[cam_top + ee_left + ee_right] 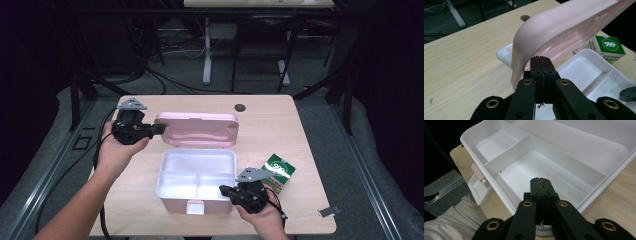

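Now my left fingers, pressed together, prop the pink lid open; next, my closed right fingers must fetch the green box.

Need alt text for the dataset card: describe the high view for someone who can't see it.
A pink lunch box sits open on a wooden table, its lid raised and its white divided inside empty. The left gripper is at the lid's left end, the right gripper at the box's front right rim. A green carton lies to the right.
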Demonstrator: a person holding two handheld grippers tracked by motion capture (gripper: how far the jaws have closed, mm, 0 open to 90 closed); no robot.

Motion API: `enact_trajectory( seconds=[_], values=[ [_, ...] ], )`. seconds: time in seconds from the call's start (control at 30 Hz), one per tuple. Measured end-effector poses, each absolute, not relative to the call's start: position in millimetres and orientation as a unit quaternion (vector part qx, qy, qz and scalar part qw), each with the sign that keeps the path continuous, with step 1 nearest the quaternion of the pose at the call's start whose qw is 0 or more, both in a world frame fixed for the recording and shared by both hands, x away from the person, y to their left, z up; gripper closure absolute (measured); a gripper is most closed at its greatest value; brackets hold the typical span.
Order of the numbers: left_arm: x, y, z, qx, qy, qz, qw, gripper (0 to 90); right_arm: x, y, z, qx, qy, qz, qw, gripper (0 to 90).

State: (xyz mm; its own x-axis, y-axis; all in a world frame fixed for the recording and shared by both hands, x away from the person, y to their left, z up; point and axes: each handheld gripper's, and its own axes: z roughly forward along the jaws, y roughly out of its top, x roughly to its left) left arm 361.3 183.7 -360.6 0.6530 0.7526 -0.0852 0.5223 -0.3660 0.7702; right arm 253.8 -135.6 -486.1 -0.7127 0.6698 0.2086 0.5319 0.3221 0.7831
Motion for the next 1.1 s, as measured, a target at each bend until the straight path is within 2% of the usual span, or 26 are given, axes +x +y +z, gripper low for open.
enact_trajectory(
  seconds=[0.73,0.93,1.1],
  values=[
    [391,172,-375,0.863,0.417,0.114,0.261,85.9,254,-137,-486,0.371,0.809,0.450,0.076,90.0],
    [394,173,-380,0.867,0.422,0.102,0.246,80.6,254,-137,-486,0.371,0.809,0.450,0.077,90.0],
    [397,178,-383,0.866,0.429,0.098,0.235,70.7,254,-137,-486,0.370,0.810,0.449,0.076,90.0]
  ],
)
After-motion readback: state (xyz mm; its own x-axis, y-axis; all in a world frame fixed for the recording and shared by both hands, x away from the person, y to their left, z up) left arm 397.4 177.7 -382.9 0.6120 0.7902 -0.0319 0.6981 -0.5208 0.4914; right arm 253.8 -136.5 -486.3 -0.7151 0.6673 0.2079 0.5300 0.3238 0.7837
